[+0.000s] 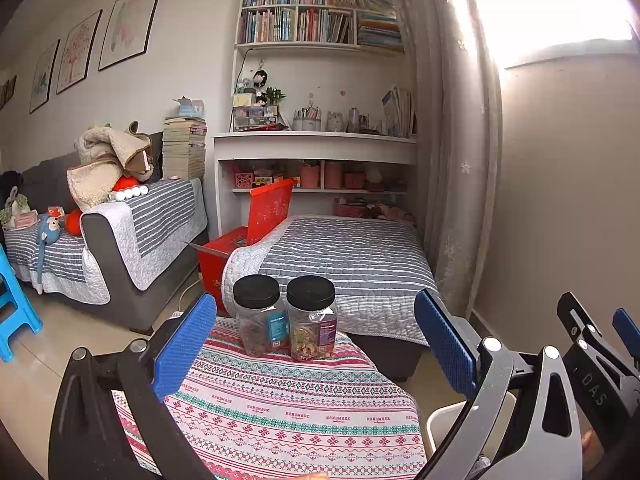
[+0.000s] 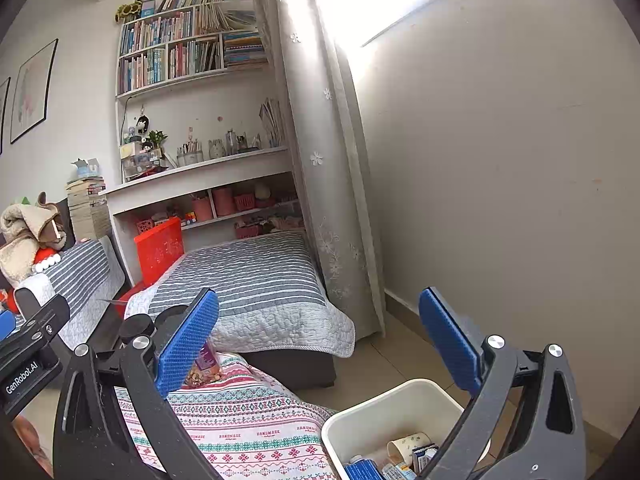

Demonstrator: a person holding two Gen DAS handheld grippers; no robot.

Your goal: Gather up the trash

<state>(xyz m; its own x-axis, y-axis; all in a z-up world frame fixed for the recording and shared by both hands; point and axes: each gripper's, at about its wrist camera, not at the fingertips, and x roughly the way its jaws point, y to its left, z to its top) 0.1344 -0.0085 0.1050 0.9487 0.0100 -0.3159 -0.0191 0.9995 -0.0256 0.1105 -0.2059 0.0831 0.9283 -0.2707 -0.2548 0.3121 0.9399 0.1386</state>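
Observation:
A white trash bin [image 2: 404,400] stands on the floor to the right of the table, holding a paper cup [image 2: 408,442], small boxes and other trash. Its rim also shows in the left wrist view [image 1: 436,420]. My right gripper [image 2: 320,344] is open and empty, raised above the bin and the table's right edge. My left gripper [image 1: 316,344] is open and empty above the table with its patterned cloth [image 1: 280,412]. The right gripper also shows at the right of the left wrist view [image 1: 600,344].
Two clear jars with black lids, the left jar [image 1: 260,316] and the right jar [image 1: 314,318], stand at the table's far edge. Beyond are a striped sofa [image 1: 352,264], a red box [image 1: 248,236], a bookshelf [image 1: 316,80], a curtain [image 1: 452,120] and a blue stool [image 1: 12,312].

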